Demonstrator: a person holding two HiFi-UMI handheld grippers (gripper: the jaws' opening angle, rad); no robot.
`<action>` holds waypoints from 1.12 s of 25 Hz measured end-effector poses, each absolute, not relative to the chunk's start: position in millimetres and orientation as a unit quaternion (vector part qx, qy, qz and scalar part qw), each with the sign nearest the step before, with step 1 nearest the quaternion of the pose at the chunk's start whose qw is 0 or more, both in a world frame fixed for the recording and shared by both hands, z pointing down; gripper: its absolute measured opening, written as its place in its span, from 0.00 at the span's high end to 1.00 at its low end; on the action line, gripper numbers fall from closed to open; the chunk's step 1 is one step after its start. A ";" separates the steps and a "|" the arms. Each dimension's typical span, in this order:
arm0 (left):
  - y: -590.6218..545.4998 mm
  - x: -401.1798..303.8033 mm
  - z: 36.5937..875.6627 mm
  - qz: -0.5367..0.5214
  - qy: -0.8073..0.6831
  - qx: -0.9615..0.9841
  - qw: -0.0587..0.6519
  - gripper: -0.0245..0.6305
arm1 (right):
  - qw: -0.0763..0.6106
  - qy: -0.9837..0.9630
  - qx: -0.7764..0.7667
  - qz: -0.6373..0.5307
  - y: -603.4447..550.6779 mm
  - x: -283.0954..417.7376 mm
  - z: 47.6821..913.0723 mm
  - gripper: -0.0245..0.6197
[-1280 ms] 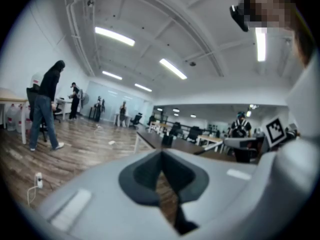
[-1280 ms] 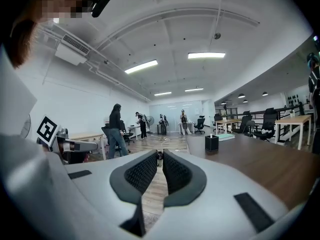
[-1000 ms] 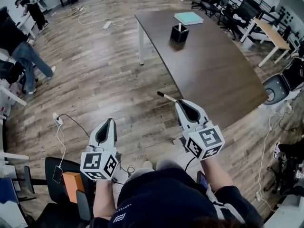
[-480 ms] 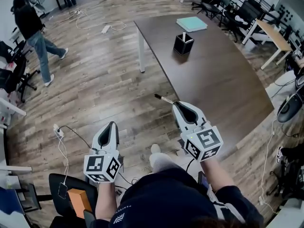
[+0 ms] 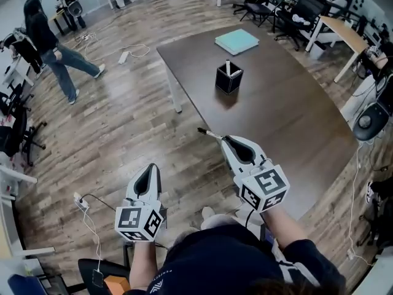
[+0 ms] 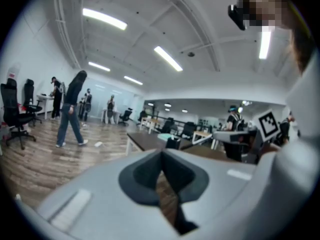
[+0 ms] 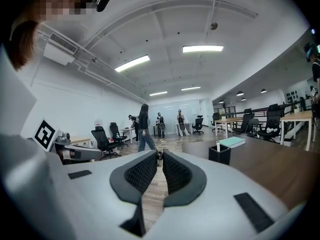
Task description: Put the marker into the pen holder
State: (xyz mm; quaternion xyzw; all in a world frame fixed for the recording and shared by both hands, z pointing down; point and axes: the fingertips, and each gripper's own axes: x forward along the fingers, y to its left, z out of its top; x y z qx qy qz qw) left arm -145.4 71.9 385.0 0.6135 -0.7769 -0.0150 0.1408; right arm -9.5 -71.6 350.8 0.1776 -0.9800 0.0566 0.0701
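Observation:
A black square pen holder (image 5: 228,78) stands on the dark brown table (image 5: 288,121) with a white pen upright in it. My right gripper (image 5: 223,138) is shut on the marker (image 5: 207,133), whose dark tip sticks out to the left, over the floor near the table's near-left edge. In the right gripper view the marker (image 7: 159,157) shows as a small end in the narrow gap between the jaws, and the pen holder (image 7: 219,154) is ahead to the right. My left gripper (image 5: 151,167) is held over the wooden floor, shut with nothing in it (image 6: 161,158).
A teal book (image 5: 236,41) lies on the table beyond the pen holder. A person (image 5: 52,51) walks at the far left. Office chairs (image 5: 295,11) and a light desk (image 5: 344,35) stand behind the table. A power strip and cable (image 5: 83,203) lie on the floor.
The view has moved toward the table, so the pen holder is nearer and more central. The person in the background has walked on. Both grippers kept their pose, the right still holding the marker.

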 end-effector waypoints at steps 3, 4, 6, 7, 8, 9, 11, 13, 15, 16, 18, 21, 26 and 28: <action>41.6 -158.6 380.3 -0.018 -0.768 0.626 0.135 0.96 | 0.066 -0.978 0.190 0.053 -98.0 -21.9 347.3 0.91; 31.8 -164.0 379.5 -0.018 -0.765 0.630 0.135 0.96 | 0.066 -0.977 0.195 0.054 -106.7 -26.6 346.5 0.91; 12.3 -176.3 379.1 -0.017 -0.758 0.637 0.138 0.96 | 0.070 -0.974 0.207 0.054 -124.8 -36.1 346.1 0.91; 2.7 -184.2 379.1 -0.018 -0.755 0.640 0.138 0.96 | 0.072 -0.973 0.213 0.053 -134.3 -41.9 345.9 0.91; -6.9 -193.3 379.6 -0.020 -0.752 0.644 0.139 0.96 | 0.072 -0.971 0.220 0.052 -143.4 -48.1 345.4 0.91; -16.4 -202.5 380.8 -0.023 -0.747 0.650 0.140 0.96 | 0.071 -0.969 0.230 0.051 -151.9 -54.0 344.7 0.91; -37.8 -219.2 384.7 -0.030 -0.732 0.666 0.142 0.96 | 0.070 -0.963 0.256 0.045 -169.1 -63.5 342.8 0.91; -63.6 -233.4 389.0 -0.033 -0.714 0.683 0.147 0.96 | 0.068 -0.955 0.284 0.042 -189.2 -71.2 341.3 0.91; -89.0 -245.7 390.4 -0.027 -0.694 0.703 0.151 0.96 | 0.068 -0.946 0.314 0.045 -209.6 -78.5 342.4 0.91; -100.3 -252.7 389.4 -0.022 -0.684 0.713 0.150 0.96 | 0.068 -0.941 0.329 0.046 -219.1 -83.1 343.7 0.91; -120.9 -270.1 386.1 -0.010 -0.666 0.731 0.144 0.96 | 0.068 -0.931 0.355 0.050 -237.1 -95.8 345.2 0.91; -148.0 -298.2 385.5 -0.001 -0.644 0.751 0.144 0.96 | 0.064 -0.917 0.391 0.053 -260.4 -115.2 345.0 0.91; -179.1 -333.7 393.8 0.007 -0.617 0.773 0.146 0.96 | 0.068 -0.897 0.435 0.049 -283.5 -134.5 351.3 0.91; -189.5 -340.5 393.9 0.010 -0.607 0.782 0.145 0.96 | 0.069 -0.888 0.453 0.049 -289.5 -134.6 352.2 0.91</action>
